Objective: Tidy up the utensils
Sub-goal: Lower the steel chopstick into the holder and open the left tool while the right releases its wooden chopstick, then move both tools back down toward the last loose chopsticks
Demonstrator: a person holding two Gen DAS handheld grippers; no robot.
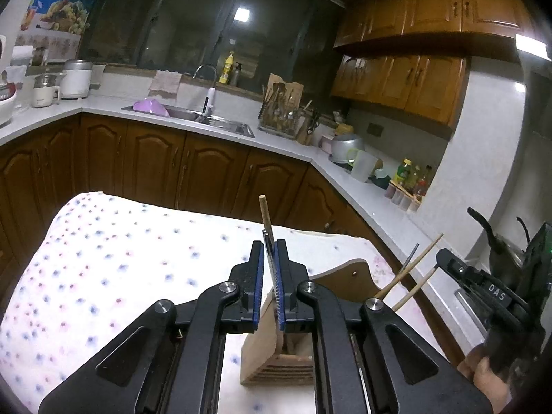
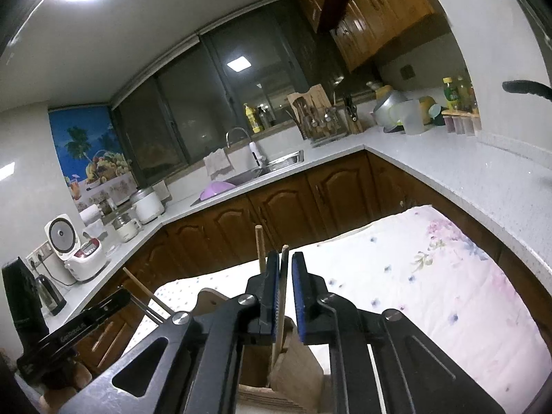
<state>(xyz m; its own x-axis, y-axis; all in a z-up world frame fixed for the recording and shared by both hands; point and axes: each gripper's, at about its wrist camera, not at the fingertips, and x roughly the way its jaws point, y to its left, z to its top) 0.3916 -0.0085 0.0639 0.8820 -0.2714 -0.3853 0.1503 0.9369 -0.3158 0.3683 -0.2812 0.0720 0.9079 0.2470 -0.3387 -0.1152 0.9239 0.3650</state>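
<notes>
**Two grippers over the wooden holder**

Two hand-held grippers hang above a slotted wooden utensil holder (image 1: pixel 276 358) that stands on a table under a flower-dotted cloth (image 1: pixel 114 258).

The left gripper (image 1: pixel 270 252) has its blue-padded jaws pressed together on a wooden chopstick (image 1: pixel 265 215), which rises almost upright past the fingertips (its lower end is hidden behind the jaws).

The right gripper (image 2: pixel 285 265) holds its jaws a little apart, with a thin wooden stick (image 2: pixel 280 310) standing in the gap and running down into the holder; whether the pads touch it cannot be told. Another wooden stick (image 2: pixel 259 246) stands just left of its left finger.

Behind, a white counter (image 1: pixel 293 145) carries a sink (image 1: pixel 207 120).
</notes>
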